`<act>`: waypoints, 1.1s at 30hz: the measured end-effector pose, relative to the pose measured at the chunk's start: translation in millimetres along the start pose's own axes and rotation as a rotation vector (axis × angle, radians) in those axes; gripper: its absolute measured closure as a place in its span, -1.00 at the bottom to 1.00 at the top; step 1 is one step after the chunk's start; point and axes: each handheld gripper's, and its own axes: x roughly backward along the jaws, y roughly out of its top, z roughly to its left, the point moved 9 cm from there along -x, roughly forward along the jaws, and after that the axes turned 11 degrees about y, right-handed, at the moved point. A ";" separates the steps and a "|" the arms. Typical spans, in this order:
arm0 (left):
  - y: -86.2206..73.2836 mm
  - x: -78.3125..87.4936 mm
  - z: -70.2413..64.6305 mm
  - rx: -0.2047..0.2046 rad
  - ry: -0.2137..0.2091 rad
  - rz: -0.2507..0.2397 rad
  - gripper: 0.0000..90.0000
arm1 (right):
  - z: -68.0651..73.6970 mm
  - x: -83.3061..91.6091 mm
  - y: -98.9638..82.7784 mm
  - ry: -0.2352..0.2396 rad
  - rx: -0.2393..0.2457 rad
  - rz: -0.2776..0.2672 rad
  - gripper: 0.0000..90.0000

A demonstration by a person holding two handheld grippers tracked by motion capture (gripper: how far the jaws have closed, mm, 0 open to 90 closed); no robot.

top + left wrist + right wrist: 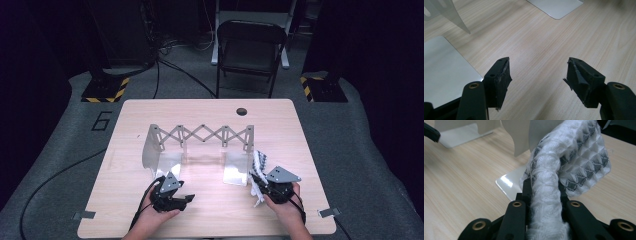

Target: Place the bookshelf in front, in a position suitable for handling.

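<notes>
The right gripper (pixel 545 192) had its fingers clamped on a white knitted sock (pixel 574 152); the left gripper (pixel 537 72) held its fingers wide apart, empty, above the table (pixel 544 37).

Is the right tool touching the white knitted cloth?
Touching. In the right gripper view, the right tool has both jaws pressed on a bunched fold of the cloth.

The desk (pixel 210 210) looks like pale wood laminate, matt, with fine straight grain. The rack (pixel 200 135) at centre frame is smooth grey metal, its base plates glossy (light glints on them). The sock (pixel 574 157) is soft white knit cloth, quilted with grey diamonds. The right hand-held gripper (pixel 545 192) is matt black plastic.
</notes>
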 end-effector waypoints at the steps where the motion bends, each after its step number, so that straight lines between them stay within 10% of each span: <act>1: 0.1 -0.3 -0.4 0.002 0.000 -0.003 -0.22 | 0.1 -2.2 -3.6 0.015 -0.013 0.024 0.72; 7: 0.1 0.9 -1.0 -0.002 -0.009 0.004 -0.22 | -6.8 -28.4 -41.3 0.047 -0.081 0.218 0.72; 12: -0.1 1.4 -0.5 0.010 -0.012 0.003 -0.22 | -3.8 -21.8 -25.2 0.051 -0.090 0.159 0.72; 13: -0.2 1.1 -0.1 0.009 -0.010 0.003 -0.22 | 1.0 -7.1 0.3 0.047 -0.081 0.040 0.72; 15: -0.1 1.3 -0.4 0.007 -0.010 0.004 -0.22 | 3.4 1.9 12.2 0.038 -0.055 -0.012 0.72; 24: 1.2 2.2 -0.2 0.017 -0.006 -0.009 -0.21 | -5.7 -27.2 -34.2 0.035 -0.056 0.216 0.72; 30: -0.5 1.1 -0.2 0.013 -0.011 0.004 -0.21 | -7.7 -4.0 17.6 0.021 -0.041 0.032 0.72; 33: -0.4 0.2 -1.1 0.015 -0.002 0.001 -0.21 | -10.0 -3.3 18.7 0.023 -0.020 0.041 0.72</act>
